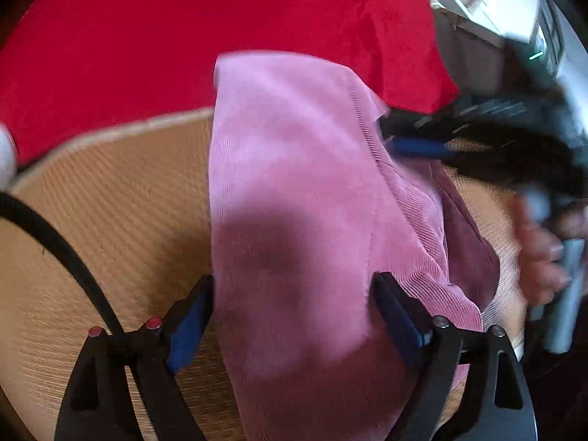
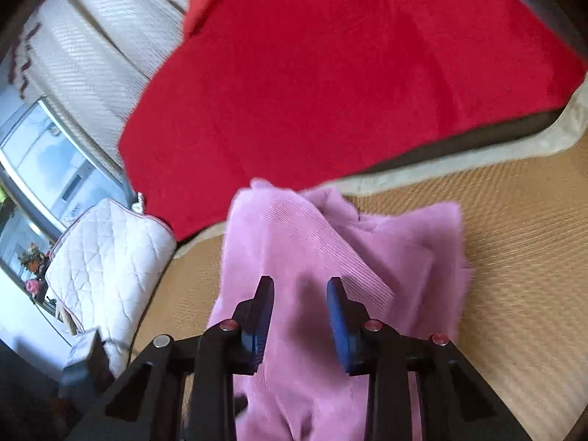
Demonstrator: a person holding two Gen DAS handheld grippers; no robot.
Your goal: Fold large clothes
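Note:
A pink ribbed garment (image 1: 294, 198) lies partly folded on a woven straw mat (image 1: 121, 205). My left gripper (image 1: 294, 294) is open wide, its blue-padded jaws standing on either side of the near part of the pink cloth. My right gripper shows at the garment's right edge in the left wrist view (image 1: 422, 143), blurred. In the right wrist view the pink garment (image 2: 330, 250) lies bunched under my right gripper (image 2: 300, 290), which is open with the cloth between and below its jaws.
A red blanket (image 1: 220, 36) (image 2: 330, 73) covers the area beyond the mat (image 2: 514, 228). A white quilted cushion (image 2: 106, 257) and a window (image 2: 47, 165) are at the left. A black cable (image 1: 55, 246) crosses the mat. A person's hand (image 1: 540, 253) holds the right gripper's handle.

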